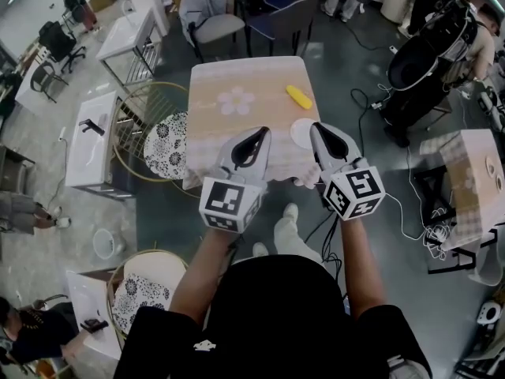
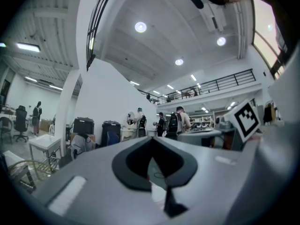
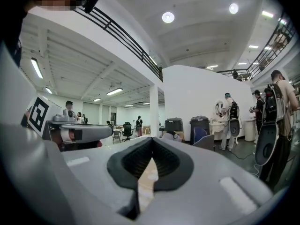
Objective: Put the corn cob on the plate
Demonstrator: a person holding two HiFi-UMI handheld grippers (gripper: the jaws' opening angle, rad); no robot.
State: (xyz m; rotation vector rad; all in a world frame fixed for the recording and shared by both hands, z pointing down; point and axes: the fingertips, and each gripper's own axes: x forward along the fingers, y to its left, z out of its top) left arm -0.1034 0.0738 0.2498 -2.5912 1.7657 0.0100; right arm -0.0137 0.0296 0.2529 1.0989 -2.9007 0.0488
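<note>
A yellow corn cob lies on the right part of the small table, which wears a pale cloth with a flower print. Nearer me, by the table's front right corner, sits a white plate. My left gripper hovers over the table's front edge, left of the plate, jaws together and empty. My right gripper hangs just at the plate's right rim, also shut with nothing in it. Both point level, short of the cob. In the gripper views, the left gripper and right gripper show closed pads and the room beyond.
A round wire stool with a patterned cushion stands left of the table and another lies near my left side. Chairs stand behind the table. Cables run over the floor at right, beside a second covered table. People stand about the room.
</note>
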